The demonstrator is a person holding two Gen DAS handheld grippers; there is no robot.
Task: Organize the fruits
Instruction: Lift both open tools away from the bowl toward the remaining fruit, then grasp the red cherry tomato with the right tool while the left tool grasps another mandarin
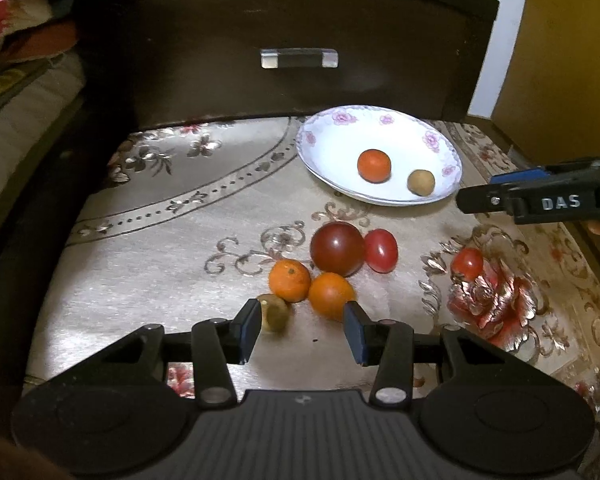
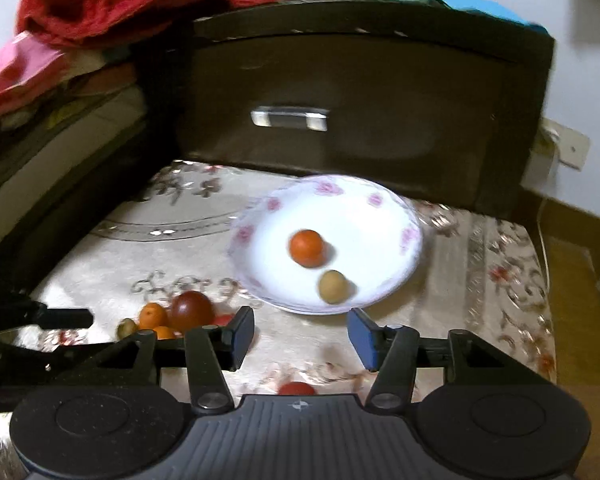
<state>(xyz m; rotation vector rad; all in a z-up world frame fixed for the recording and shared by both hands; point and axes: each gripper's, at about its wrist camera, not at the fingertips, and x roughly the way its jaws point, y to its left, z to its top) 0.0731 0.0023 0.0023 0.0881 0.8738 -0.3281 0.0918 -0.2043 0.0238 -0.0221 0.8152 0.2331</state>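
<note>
A white floral plate (image 1: 328,148) holds an orange-red fruit (image 1: 374,165) and a small tan fruit (image 1: 421,182); the plate also shows in the right wrist view (image 2: 380,216). On the cloth lie a dark red tomato (image 1: 337,249), a red tomato (image 1: 381,250), two oranges (image 1: 290,280) (image 1: 331,295), a small green-brown fruit (image 1: 275,312) and a lone small tomato (image 1: 467,264). My left gripper (image 1: 302,328) is open, its fingers beside the green-brown fruit and near orange. My right gripper (image 2: 302,336) is open and empty, just short of the plate.
A dark wooden drawer front (image 1: 300,12) with a metal handle (image 1: 299,58) stands behind the cloth-covered surface (image 1: 160,240). Piled clothes (image 2: 112,4) lie at the left. A yellow box (image 1: 560,68) stands at the right. The right gripper's body (image 1: 540,196) reaches in from the right.
</note>
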